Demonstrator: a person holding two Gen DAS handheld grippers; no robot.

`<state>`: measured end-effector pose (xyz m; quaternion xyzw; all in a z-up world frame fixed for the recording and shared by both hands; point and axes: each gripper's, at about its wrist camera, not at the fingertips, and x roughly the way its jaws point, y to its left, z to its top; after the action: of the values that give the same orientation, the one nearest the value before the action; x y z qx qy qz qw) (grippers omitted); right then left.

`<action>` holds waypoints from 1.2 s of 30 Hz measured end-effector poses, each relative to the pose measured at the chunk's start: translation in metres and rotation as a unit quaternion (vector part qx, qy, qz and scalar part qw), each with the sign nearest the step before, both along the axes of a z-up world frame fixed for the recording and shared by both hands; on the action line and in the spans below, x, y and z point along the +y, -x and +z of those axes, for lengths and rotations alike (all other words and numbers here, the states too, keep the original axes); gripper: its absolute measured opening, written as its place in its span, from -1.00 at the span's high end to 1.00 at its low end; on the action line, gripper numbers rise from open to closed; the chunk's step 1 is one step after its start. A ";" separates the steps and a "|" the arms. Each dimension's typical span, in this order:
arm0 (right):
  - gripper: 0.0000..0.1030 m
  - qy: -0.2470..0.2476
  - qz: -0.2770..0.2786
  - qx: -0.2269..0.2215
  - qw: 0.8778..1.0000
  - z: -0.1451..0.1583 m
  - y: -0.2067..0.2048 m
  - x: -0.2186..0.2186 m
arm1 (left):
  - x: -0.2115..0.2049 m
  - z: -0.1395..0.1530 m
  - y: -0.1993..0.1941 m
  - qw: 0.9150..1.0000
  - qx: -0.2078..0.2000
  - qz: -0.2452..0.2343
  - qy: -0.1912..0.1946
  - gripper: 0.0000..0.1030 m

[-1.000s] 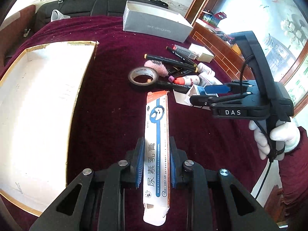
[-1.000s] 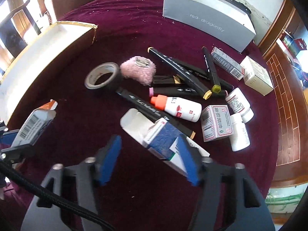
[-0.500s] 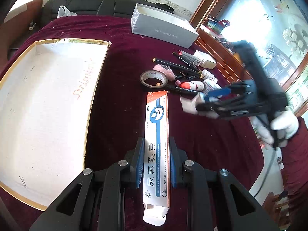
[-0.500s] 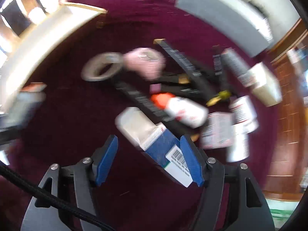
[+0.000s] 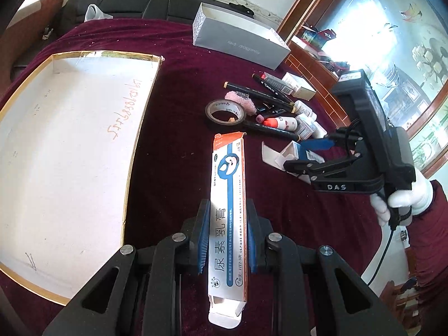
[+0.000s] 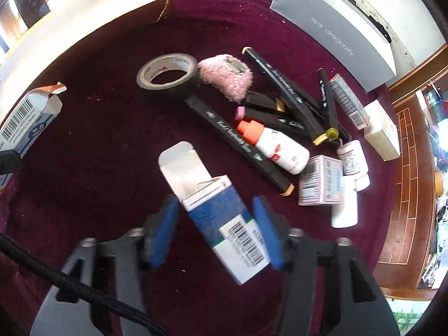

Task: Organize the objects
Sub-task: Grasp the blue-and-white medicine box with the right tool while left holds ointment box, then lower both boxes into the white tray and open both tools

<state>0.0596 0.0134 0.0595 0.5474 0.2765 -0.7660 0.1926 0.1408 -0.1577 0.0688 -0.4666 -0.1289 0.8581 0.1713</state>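
Right wrist view: the right claw [image 6: 217, 231] has narrowed around the blue box [image 6: 224, 224], not yet gripping. Left claw [image 5: 225, 236] still clenches the ointment carton [image 5: 228, 196] near the tray [image 5: 70, 140].

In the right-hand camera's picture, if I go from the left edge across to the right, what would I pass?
Long blue-and-white carton → roll of black tape → pink fluffy pad → bottle with the orange cap → small red-and-white medicine box → cream box.
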 end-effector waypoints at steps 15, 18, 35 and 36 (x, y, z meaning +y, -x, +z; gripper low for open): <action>0.38 0.139 -0.091 0.016 0.986 0.069 -0.044 -0.001 | -0.053 0.042 -0.005 0.999 0.031 0.036 -0.004 0.63; 0.38 0.212 -0.091 0.012 0.973 0.102 -0.032 -0.024 | -0.070 0.061 0.008 0.998 0.038 0.047 0.015 0.63; 0.38 0.323 -0.210 -0.054 0.921 0.049 0.112 -0.146 | -0.134 0.010 0.154 0.990 -0.025 0.137 0.019 0.63; 0.37 0.327 -0.216 -0.059 0.918 0.045 0.116 -0.147 | -0.137 0.004 0.160 0.990 -0.031 0.138 0.010 0.63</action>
<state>-0.0566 -0.1333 0.1045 0.5441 -0.1258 -0.8033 0.2069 -0.0188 -0.2945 0.0726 -0.4726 -0.1886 0.8598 0.0425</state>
